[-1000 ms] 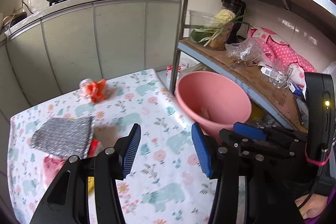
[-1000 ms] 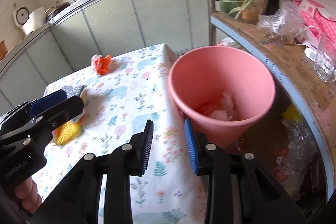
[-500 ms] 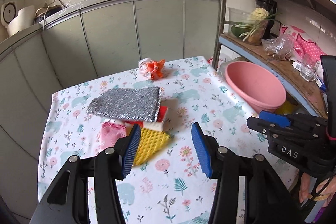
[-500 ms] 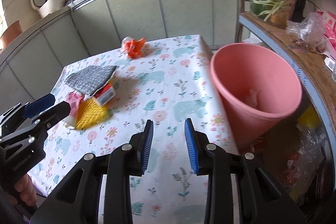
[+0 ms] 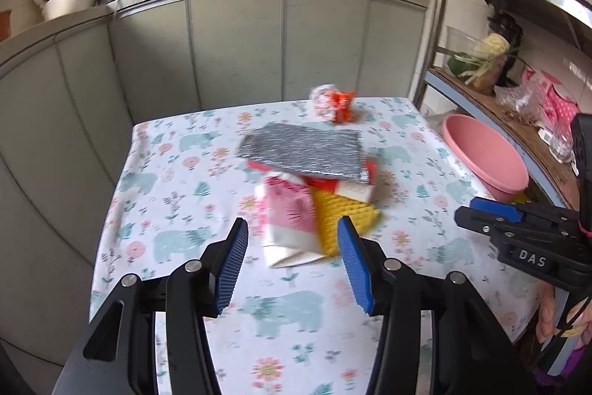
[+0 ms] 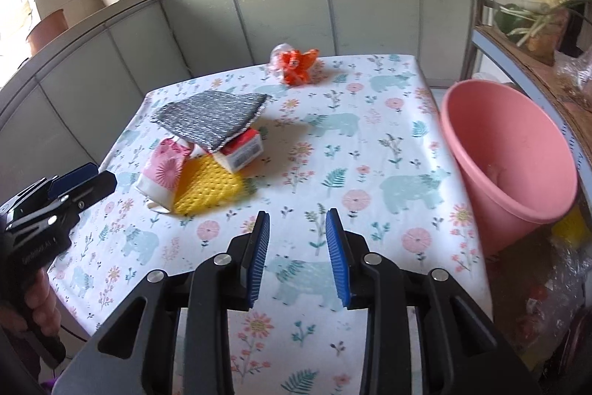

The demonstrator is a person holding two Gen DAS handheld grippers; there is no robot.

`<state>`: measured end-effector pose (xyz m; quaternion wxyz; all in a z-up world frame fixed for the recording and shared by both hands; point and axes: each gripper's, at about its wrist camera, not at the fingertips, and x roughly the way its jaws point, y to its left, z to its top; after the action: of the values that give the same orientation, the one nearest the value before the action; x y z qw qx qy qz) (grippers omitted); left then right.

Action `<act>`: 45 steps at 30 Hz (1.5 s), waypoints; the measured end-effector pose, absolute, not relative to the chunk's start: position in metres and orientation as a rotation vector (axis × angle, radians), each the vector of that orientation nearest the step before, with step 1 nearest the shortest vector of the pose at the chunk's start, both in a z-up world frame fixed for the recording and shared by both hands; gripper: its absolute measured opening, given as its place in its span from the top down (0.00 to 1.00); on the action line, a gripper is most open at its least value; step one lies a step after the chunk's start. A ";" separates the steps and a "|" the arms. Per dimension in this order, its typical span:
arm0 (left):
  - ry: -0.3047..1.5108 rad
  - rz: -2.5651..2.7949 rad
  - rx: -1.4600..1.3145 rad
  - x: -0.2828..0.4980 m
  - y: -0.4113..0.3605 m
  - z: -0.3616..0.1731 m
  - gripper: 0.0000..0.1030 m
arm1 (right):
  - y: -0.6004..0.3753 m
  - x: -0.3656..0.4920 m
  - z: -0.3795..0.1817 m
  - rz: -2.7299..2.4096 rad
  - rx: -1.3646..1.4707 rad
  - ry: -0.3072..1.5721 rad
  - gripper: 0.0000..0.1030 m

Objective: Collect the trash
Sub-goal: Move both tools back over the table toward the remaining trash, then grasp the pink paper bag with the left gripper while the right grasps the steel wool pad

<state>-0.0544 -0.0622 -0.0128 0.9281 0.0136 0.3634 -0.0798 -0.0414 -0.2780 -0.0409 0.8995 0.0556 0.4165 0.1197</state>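
Trash pile [image 5: 310, 187] on table [image 5: 177, 173], pink bucket [image 6: 507, 150] beside, apart

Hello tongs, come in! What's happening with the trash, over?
Both tongs open and empty, right tongs just widened. Trash pile on table, bucket beside it. Left tongs face the pile, path clear.

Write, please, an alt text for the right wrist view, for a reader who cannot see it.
The right tool hangs open and empty over a table with a floral cloth. A pile of trash lies to its left, a crumpled orange wrapper at the far edge. A pink bucket stands off the table's right side; the left tool enters from the left.
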 end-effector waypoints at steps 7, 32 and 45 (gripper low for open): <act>0.793 -0.180 -0.116 -0.039 -0.028 -0.020 0.52 | -0.258 -0.030 -0.043 0.325 0.097 0.871 0.59; 0.871 -0.218 -0.176 -0.008 -0.024 -0.042 0.93 | -0.160 0.030 -0.020 0.552 -0.276 0.826 0.59; 0.847 -0.208 -0.224 -0.017 -0.003 -0.034 0.93 | -0.156 0.054 -0.043 0.486 -0.325 0.820 0.78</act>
<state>-0.0168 -0.0031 -0.0343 0.9004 -0.1081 0.4091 -0.1006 0.0539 -0.1565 -0.0427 0.8759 -0.1556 0.3928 0.2331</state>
